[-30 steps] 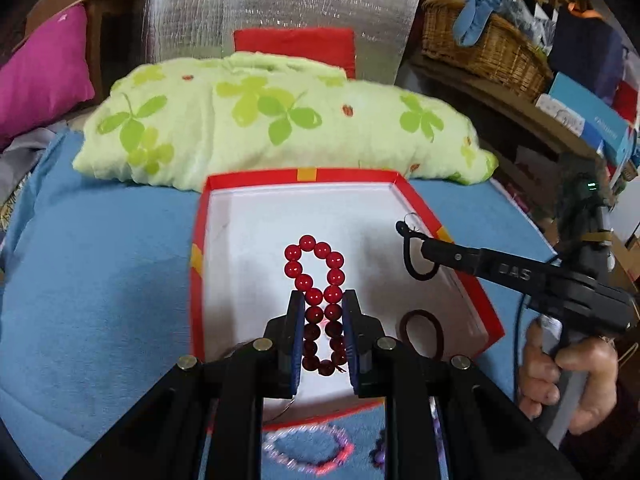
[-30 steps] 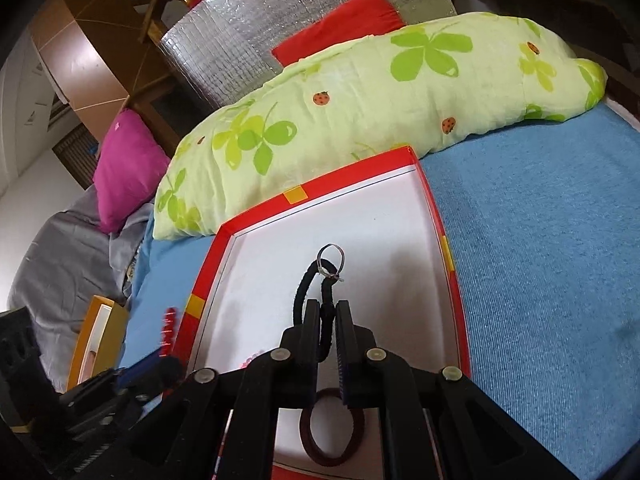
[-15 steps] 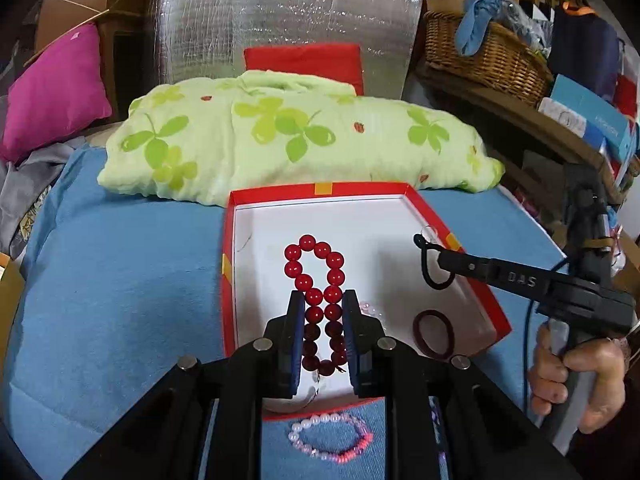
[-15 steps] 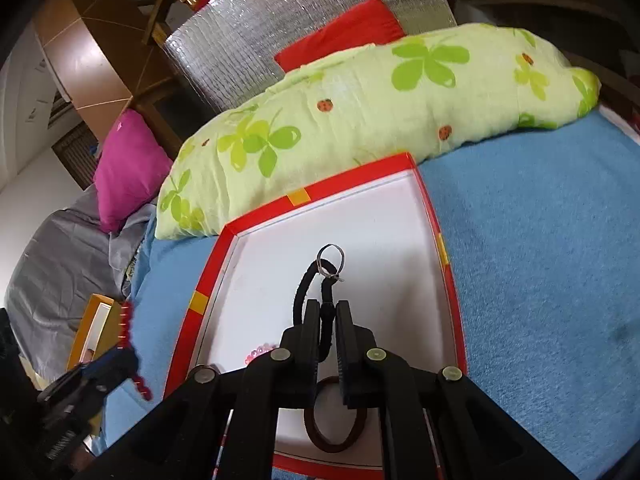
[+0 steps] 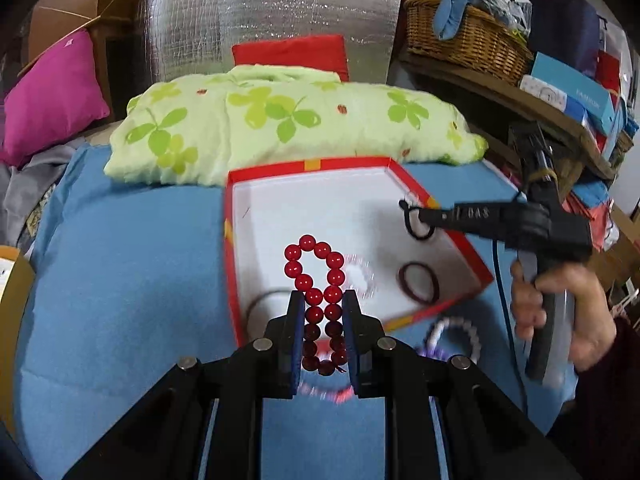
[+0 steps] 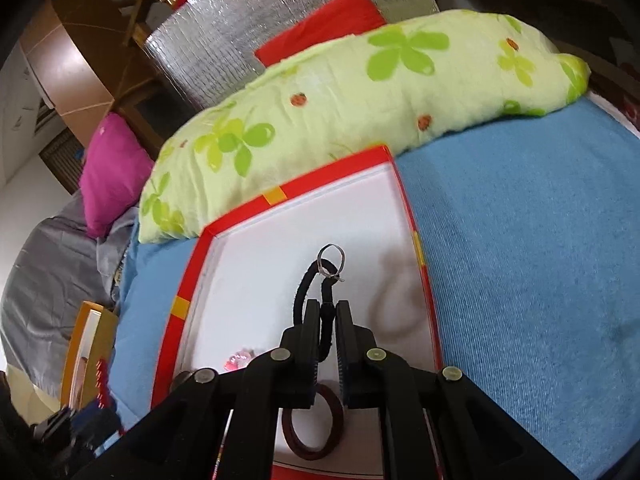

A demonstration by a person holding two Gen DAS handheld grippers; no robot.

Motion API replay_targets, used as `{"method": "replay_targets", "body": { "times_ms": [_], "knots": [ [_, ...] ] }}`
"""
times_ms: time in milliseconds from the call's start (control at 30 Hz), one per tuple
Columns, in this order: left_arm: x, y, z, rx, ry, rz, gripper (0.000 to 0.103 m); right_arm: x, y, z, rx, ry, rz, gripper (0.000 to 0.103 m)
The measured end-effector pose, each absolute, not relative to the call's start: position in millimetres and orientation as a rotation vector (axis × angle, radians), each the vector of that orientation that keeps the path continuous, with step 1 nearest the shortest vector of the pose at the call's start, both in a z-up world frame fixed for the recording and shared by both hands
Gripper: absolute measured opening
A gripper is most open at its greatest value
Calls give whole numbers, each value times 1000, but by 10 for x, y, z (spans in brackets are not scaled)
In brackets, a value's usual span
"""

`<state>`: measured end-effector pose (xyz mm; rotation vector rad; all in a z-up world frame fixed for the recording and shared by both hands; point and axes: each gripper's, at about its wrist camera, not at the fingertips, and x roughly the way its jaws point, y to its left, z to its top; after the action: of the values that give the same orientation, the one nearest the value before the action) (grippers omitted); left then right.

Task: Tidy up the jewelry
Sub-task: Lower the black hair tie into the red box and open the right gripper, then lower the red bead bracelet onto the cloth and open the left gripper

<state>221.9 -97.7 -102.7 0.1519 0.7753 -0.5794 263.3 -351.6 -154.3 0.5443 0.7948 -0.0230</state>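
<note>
I see a blue blanket (image 5: 120, 280) under the red-rimmed box (image 5: 304, 165), a green pillow (image 5: 280, 128) behind. My left gripper (image 5: 319, 304) clamps the red bead bracelet (image 5: 316, 276); my right gripper (image 6: 328, 316) pinches the black cord (image 6: 308, 284) over the box.

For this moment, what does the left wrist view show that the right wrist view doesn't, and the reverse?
Only the left wrist view: the left tongs shut on a red bead bracelet, a white bead bracelet on the blue cloth, a wicker basket, and the hand holding the right tongs.

Only the right wrist view: an orange box at left, and the metal ring on the black cord loop seen clearly.

Both: the red-rimmed box, the dark band inside it, the green leaf-print pillow.
</note>
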Motion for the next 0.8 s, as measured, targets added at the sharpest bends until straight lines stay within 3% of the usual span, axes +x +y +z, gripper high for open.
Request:
{"method": "replay_targets", "body": {
  "times_ms": [267, 400, 433, 800],
  "knots": [
    [2174, -739, -1107, 159, 796, -536, 20, 2655, -3510, -1638, 499, 793, -77, 12],
    [2142, -697, -1085, 162, 787, -545, 20, 2592, -3579, -1584, 549, 752, -92, 50],
    [2129, -692, -1091, 165, 790, -547, 20, 2566, -3587, -1547, 555, 735, -90, 55],
    [1887, -577, -1252, 209, 833, -538, 20, 1844, -3416, -1092, 429, 662, -10, 55]
  ]
}}
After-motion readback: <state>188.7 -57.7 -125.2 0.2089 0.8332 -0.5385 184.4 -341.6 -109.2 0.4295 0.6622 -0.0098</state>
